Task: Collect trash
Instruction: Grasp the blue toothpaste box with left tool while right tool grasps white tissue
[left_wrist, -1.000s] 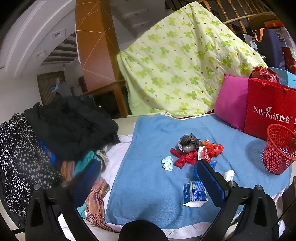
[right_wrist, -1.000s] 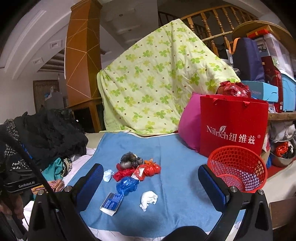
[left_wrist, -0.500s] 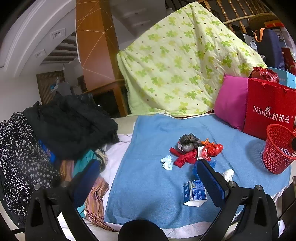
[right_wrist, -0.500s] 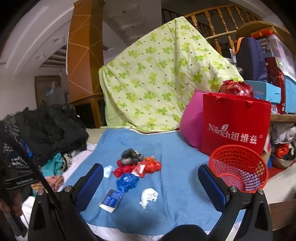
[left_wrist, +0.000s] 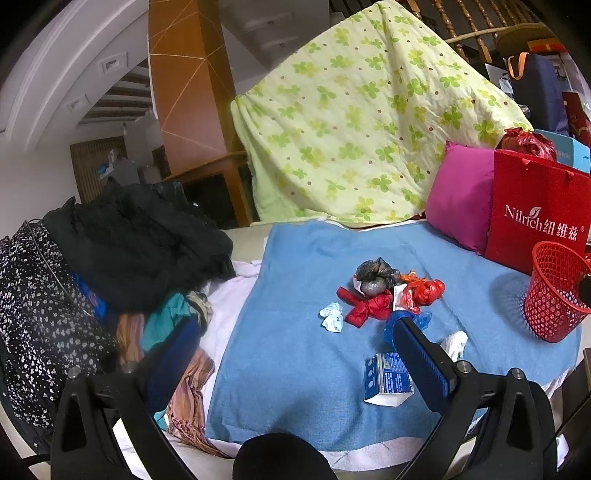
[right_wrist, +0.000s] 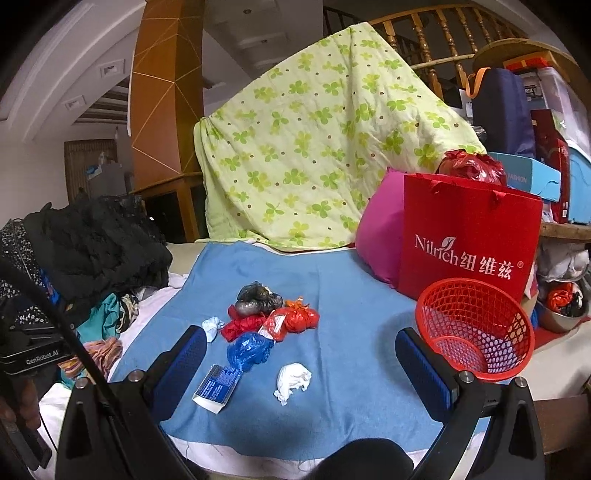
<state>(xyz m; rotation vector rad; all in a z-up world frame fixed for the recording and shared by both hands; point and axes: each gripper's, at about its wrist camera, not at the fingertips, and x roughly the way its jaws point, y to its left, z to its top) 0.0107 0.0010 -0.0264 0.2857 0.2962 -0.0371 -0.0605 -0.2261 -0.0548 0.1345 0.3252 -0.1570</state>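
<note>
Several pieces of trash lie in the middle of a blue cloth (right_wrist: 354, 295): a grey-black bag (right_wrist: 256, 297), a red wad (right_wrist: 240, 326), an orange-red bag (right_wrist: 297, 317), a blue plastic wad (right_wrist: 247, 350), a white crumpled tissue (right_wrist: 291, 380), a small pale tissue (right_wrist: 212, 326) and a small blue-and-white carton (right_wrist: 216, 384). A red mesh basket (right_wrist: 476, 328) stands at the cloth's right. My right gripper (right_wrist: 301, 365) is open above the near edge, with the tissue and carton between its fingers in view. My left gripper (left_wrist: 291, 354) is open, and its right finger (left_wrist: 421, 360) overlaps the carton (left_wrist: 384, 378).
A heap of dark clothes (left_wrist: 122, 251) and a spotted bag (left_wrist: 33, 314) fill the left. A green clover quilt (right_wrist: 314, 158), a pink cushion (right_wrist: 380, 236) and a red paper bag (right_wrist: 465, 240) stand behind the cloth. The other handheld device (right_wrist: 29, 354) shows at far left.
The right wrist view has shifted slightly: the scene sits a little higher and closer than a second ago. The left view is almost unchanged. No trash has moved.
</note>
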